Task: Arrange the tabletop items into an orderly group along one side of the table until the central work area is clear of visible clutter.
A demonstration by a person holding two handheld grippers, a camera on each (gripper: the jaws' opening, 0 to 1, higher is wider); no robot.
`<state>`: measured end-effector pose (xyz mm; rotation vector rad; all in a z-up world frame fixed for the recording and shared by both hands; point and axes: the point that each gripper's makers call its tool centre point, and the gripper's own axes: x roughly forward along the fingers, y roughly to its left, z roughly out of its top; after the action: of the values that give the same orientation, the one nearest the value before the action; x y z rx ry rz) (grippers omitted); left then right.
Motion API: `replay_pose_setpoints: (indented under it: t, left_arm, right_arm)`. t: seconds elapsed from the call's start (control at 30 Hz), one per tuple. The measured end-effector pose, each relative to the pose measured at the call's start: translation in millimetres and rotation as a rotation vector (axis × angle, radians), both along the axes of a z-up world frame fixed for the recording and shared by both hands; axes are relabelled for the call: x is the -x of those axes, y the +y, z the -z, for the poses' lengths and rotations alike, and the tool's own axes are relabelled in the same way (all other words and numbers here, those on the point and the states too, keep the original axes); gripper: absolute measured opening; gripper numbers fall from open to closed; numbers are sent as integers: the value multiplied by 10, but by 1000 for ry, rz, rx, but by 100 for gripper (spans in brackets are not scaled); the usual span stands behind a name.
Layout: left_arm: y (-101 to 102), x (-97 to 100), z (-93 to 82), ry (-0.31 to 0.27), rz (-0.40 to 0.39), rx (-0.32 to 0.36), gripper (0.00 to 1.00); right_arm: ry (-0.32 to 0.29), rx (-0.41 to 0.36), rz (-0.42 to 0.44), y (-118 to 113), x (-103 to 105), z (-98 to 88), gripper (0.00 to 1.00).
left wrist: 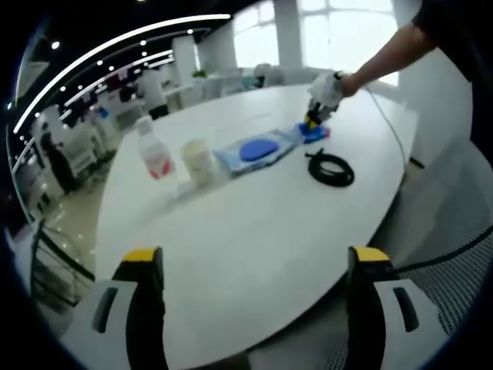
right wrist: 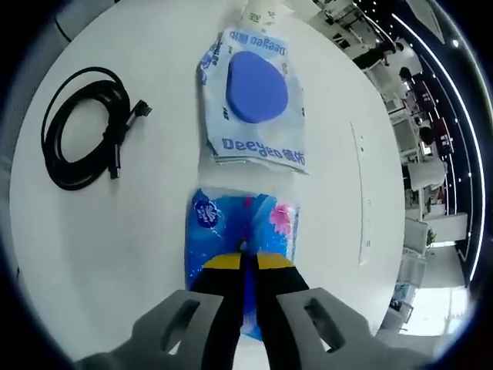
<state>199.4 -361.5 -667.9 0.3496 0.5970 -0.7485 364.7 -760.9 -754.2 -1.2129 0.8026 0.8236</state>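
Observation:
My right gripper (right wrist: 246, 262) is shut on the near end of a small blue tissue pack (right wrist: 240, 223) lying on the white table (right wrist: 123, 254). Just beyond it lies a pale wipes pack (right wrist: 254, 100) with a round blue lid, and a coiled black cable (right wrist: 81, 127) sits to the left. In the left gripper view the same tissue pack (left wrist: 314, 132), wipes pack (left wrist: 258, 149) and cable (left wrist: 331, 168) lie far across the table, with a white cup (left wrist: 198, 160) and a clear bottle (left wrist: 154, 154) to their left. My left gripper (left wrist: 256, 262) is open over bare table, holding nothing.
A person's arm reaches in from the upper right of the left gripper view, holding the right gripper (left wrist: 323, 96). The table edge (left wrist: 385, 223) curves along the right. Office desks and people stand in the background. A cup's base (right wrist: 262, 11) shows past the wipes pack.

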Motion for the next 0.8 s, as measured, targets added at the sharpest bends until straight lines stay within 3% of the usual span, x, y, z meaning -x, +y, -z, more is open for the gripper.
replay_pose_setpoints:
  t: [0.23,0.8]
  left_arm:
    - [-7,5,-6,-4,9,2,96]
    - [-26,-19,-133,-45,2,58,98]
  right_arm:
    - [-13,-33,51,0,15,-33,13]
    - [-73,-146,139,165,119,-382,30]
